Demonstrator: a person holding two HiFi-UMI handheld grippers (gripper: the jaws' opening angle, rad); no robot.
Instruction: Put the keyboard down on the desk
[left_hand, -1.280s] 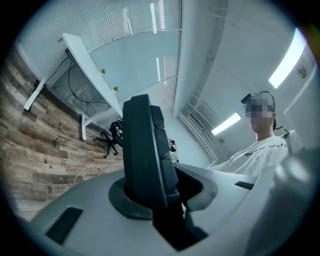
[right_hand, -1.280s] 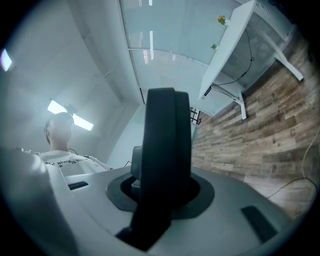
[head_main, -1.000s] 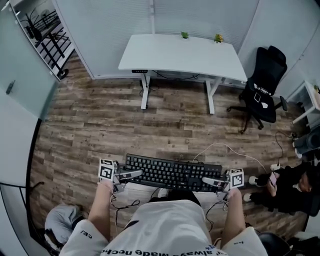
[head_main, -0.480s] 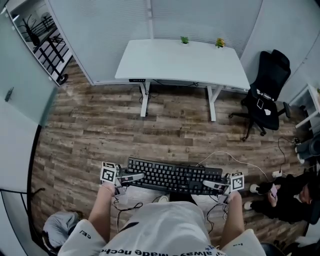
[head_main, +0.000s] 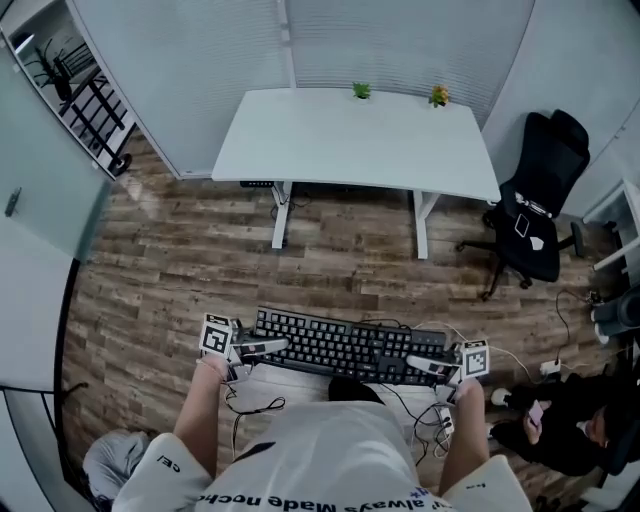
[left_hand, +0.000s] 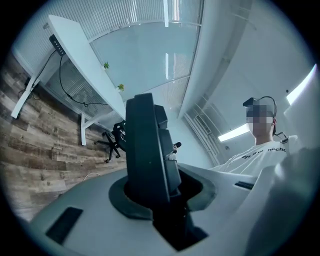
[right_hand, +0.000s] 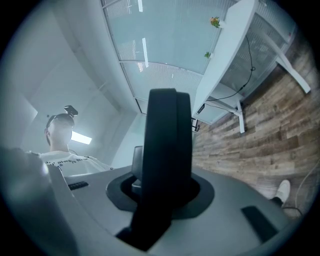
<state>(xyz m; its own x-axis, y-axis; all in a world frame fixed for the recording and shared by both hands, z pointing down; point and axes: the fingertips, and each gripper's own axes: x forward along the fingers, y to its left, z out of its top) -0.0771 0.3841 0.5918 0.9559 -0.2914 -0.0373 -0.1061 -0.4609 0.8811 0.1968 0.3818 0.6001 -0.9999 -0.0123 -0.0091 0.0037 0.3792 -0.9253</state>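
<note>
A black keyboard (head_main: 345, 346) hangs level in front of my body, above the wood floor, held at both ends. My left gripper (head_main: 262, 347) is shut on its left end, and my right gripper (head_main: 428, 363) is shut on its right end. In the left gripper view the keyboard (left_hand: 150, 150) stands edge-on between the jaws. The right gripper view shows the keyboard's other end (right_hand: 167, 145) clamped the same way. The white desk (head_main: 360, 140) stands ahead by the wall, some way from the keyboard.
Two small plants (head_main: 361, 91) sit at the desk's far edge. A black office chair (head_main: 535, 200) stands right of the desk. A person (head_main: 570, 430) sits on the floor at lower right. A black rack (head_main: 75, 80) is at upper left. Cables trail on the floor.
The view has moved forward: the desk looks nearer and larger. Both grippers still carry the keyboard level in the same grip.
</note>
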